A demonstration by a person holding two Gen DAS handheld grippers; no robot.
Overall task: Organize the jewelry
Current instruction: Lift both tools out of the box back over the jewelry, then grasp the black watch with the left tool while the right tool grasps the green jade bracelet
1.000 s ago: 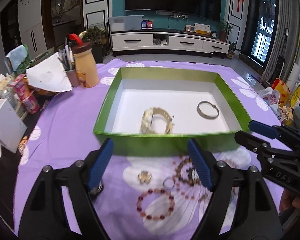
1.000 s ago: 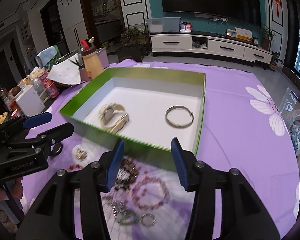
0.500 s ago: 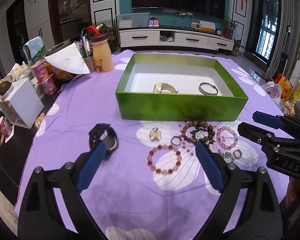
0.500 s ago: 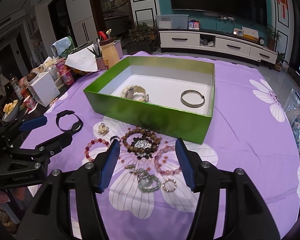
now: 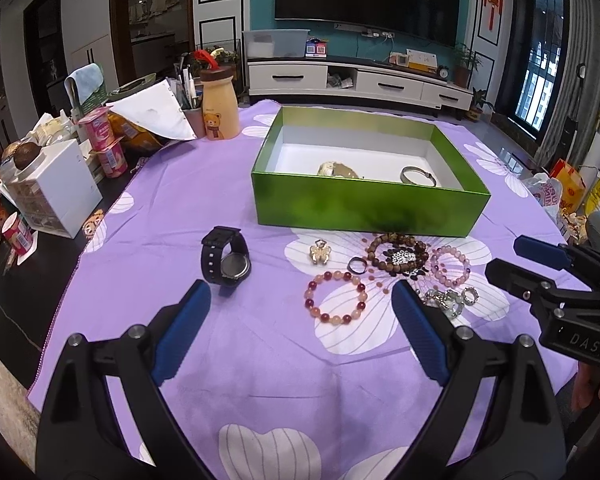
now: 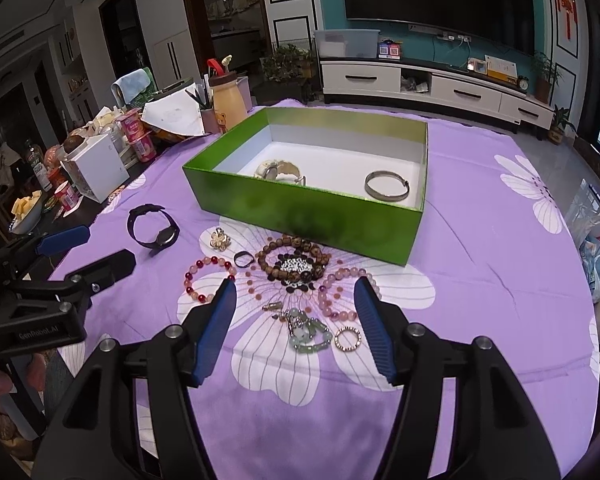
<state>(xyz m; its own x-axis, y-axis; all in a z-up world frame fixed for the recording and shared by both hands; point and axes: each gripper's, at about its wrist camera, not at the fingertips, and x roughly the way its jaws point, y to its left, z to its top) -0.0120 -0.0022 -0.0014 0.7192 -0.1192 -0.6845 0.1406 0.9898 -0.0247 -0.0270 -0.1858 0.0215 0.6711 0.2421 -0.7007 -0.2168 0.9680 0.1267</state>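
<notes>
The jewelry I have to sort lies loose on the purple flowered cloth (image 5: 260,352), just ahead of both my grippers. Straight beyond my right gripper (image 6: 296,290) sit a green bead bracelet (image 6: 308,334) and a small sparkly ring (image 6: 348,338) between the fingertips' line, with a pink bead bracelet (image 6: 340,292) beside its right finger and a brown wooden bead bracelet (image 6: 294,264) further on. To its left lie a red-and-pink bead bracelet (image 6: 208,280), a dark ring (image 6: 244,259), a gold brooch (image 6: 219,239) and a black watch (image 6: 154,231).

My right gripper's jaws are opening, with nothing between them; they hover above the cloth. My left gripper (image 5: 300,298) stands wide apart and empty too, the black watch just past its left finger and the red-and-pink bracelet ahead between the fingers.

Beyond all the loose pieces stands the green box (image 6: 300,208), touching the cloth, open on top. Inside it I see a cream-coloured watch (image 6: 278,170) on the left and a silver bangle (image 6: 386,186) on the right, well apart.

Off to the left past the cloth, a white drawer unit (image 5: 56,188) and a bear-print bottle (image 5: 219,108) crowd the table edge.
</notes>
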